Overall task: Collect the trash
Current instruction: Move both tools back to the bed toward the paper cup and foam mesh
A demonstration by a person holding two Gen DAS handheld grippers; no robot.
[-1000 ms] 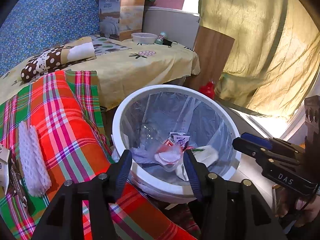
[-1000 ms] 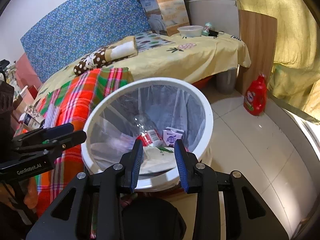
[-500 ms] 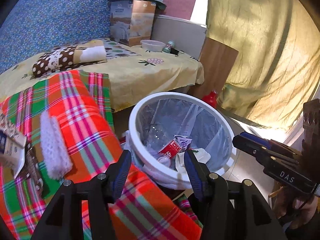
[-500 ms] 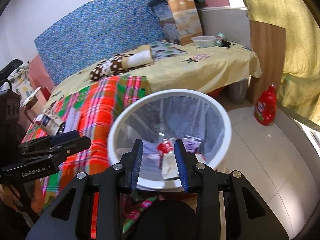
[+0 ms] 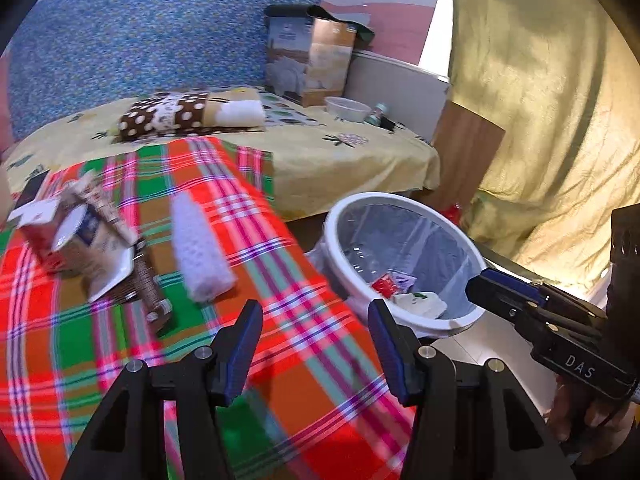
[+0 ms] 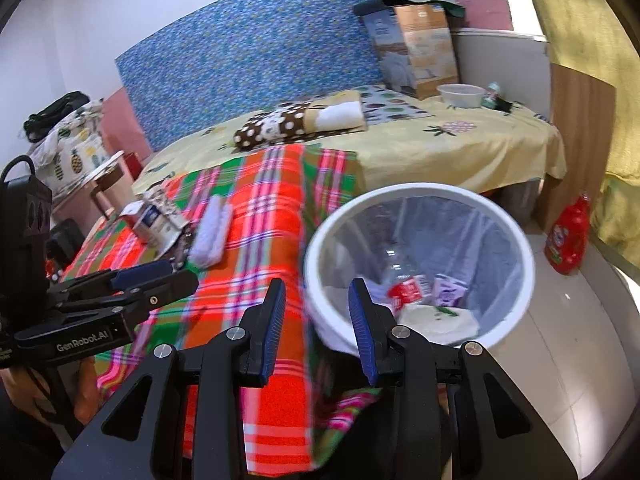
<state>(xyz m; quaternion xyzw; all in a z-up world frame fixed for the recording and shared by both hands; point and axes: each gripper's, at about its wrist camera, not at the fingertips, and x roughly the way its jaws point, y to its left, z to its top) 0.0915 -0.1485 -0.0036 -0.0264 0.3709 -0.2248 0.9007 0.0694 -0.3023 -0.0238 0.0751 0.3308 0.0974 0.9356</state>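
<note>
Both grippers are swinging away from the bin toward the plaid blanket, where trash is coming into view. On the blanket's left a carton [image 5: 76, 236] and wrapper [image 5: 150, 288] are lying beside a white foam sleeve [image 5: 200, 248]. Left gripper [image 5: 316, 344] is hanging released and empty; it should be centring over the sleeve before pinching. Right gripper [image 6: 316, 320], half-parted and empty, is idling by the bin [image 6: 516, 240].

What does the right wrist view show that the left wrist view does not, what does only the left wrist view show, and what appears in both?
Only the right wrist view shows the whole red detergent bottle on the floor and the pineapple-print bundle at far left. Only the left wrist view shows the hand under the right gripper. Both show the white bin holding trash, the plaid blanket, the white foam net and the carton.
</note>
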